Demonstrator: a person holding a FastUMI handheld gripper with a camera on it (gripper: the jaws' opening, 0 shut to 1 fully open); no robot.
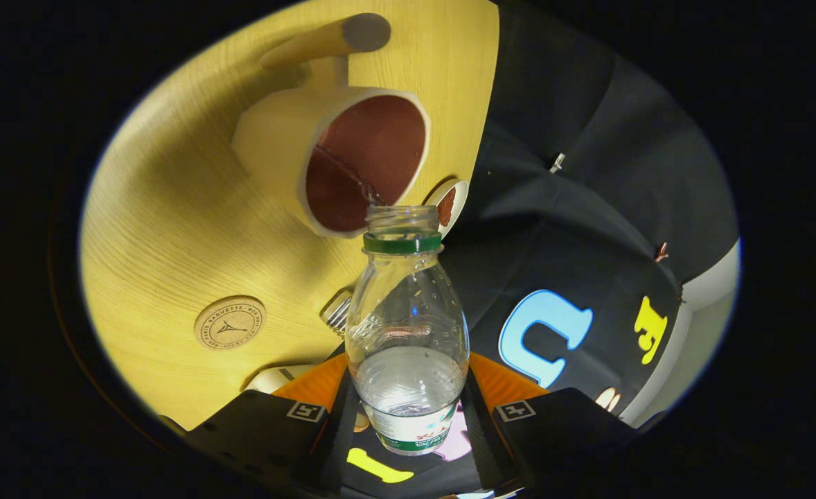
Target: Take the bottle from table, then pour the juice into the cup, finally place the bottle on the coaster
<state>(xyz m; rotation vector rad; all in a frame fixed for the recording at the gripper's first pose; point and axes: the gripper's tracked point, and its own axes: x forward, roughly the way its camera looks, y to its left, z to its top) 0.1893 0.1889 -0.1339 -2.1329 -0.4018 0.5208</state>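
My gripper (408, 416) is shut on a clear plastic bottle (408, 333) with a green neck ring and no cap. The bottle sticks out straight ahead between the fingers, with clear liquid pooled at its held end. The whole view is rolled, so the bottle is tipped over. Its open mouth (402, 216) sits right at the rim of a cream cup (290, 138) with a dark red inside. The cup stands on a yellow wooden table (172, 229). A round wooden coaster (229, 323) lies on the table, off to the side of the bottle's body.
A long wooden handle (332, 40) reaches out beyond the cup. A small white dish (449, 202) with something brown in it lies near the table edge behind the bottle mouth. A metal object (337, 310) and a pale object (276, 378) lie close to the fingers. Black booth cloth (588, 173) hangs past the table.
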